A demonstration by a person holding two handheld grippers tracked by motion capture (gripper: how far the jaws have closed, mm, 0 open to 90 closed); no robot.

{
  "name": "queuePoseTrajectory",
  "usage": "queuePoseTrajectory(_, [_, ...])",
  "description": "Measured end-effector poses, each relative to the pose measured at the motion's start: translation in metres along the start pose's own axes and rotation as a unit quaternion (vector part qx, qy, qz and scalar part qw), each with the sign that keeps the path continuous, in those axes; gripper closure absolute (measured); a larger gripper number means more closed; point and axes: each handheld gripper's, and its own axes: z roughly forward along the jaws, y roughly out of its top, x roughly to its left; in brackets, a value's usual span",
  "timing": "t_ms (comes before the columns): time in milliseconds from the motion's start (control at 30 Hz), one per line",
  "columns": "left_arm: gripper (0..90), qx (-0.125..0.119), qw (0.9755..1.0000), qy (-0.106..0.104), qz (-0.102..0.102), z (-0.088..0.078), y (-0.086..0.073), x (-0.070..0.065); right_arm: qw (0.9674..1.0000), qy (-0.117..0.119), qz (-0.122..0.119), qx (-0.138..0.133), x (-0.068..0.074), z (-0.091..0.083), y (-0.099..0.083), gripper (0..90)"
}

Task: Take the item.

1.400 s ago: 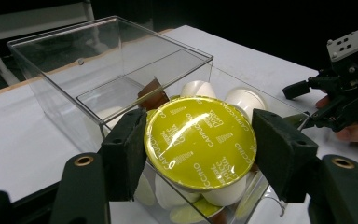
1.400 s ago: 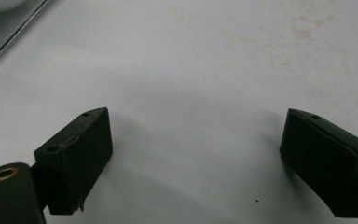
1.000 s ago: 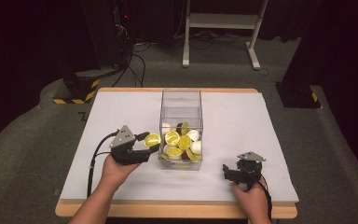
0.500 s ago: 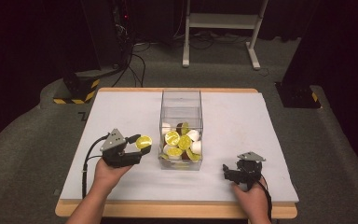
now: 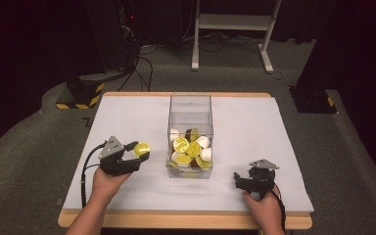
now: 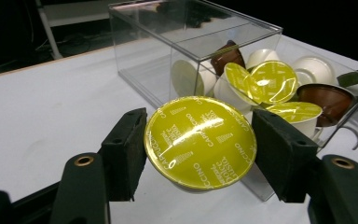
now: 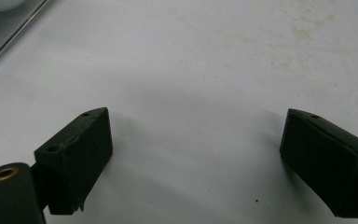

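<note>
Left gripper [image 5: 136,155] clenched on a yellow-lidded capsule [image 6: 200,142], now carried clear of the clear box [image 5: 190,108] toward the table's [image 5: 127,196] left edge and lower than a second ago; one capsule is thus out, with more capsules [image 5: 191,149] remaining inside; right gripper [image 7: 196,158] released, parked near the front right corner.

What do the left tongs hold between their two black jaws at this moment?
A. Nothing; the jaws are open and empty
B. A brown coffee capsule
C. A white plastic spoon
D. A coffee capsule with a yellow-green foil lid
D: in the left gripper view, the left tongs are clamped on the coffee capsule with a yellow-green foil lid, just outside the clear plastic box that holds more capsules.
</note>
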Motion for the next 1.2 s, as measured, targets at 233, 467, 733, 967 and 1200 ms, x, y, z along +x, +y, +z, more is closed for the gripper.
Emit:
queuePoseTrajectory(233, [38.0, 0.003, 0.9999, 0.013, 0.001, -0.001, 0.001, 0.008, 1.0, 0.0, 0.0, 0.0, 0.0, 0.0, 0.0, 9.0])
queuePoseTrajectory(467, [38.0, 0.002, 0.9994, 0.035, -0.001, -0.002, 0.006, 0.015, 1.0, 0.002, 0.003, 0.001, -0.001, 0.0, 0.0, 9.0])
queuePoseTrajectory(733, [38.0, -0.008, 0.9979, 0.064, -0.004, 0.005, 0.014, 0.025, 1.0, 0.001, 0.002, 0.001, 0.0, 0.0, 0.0, 9.0])
queuePoseTrajectory(967, [38.0, -0.008, 0.9967, 0.081, -0.001, 0.018, 0.018, 0.032, 1.0, 0.002, 0.003, 0.001, 0.0, 0.0, 0.0, 9.0])
queuePoseTrajectory(1200, [38.1, 0.0, 0.9959, 0.091, 0.002, 0.038, 0.016, 0.039, 1.0, 0.001, 0.001, 0.001, 0.0, 0.0, 0.0, 8.9])
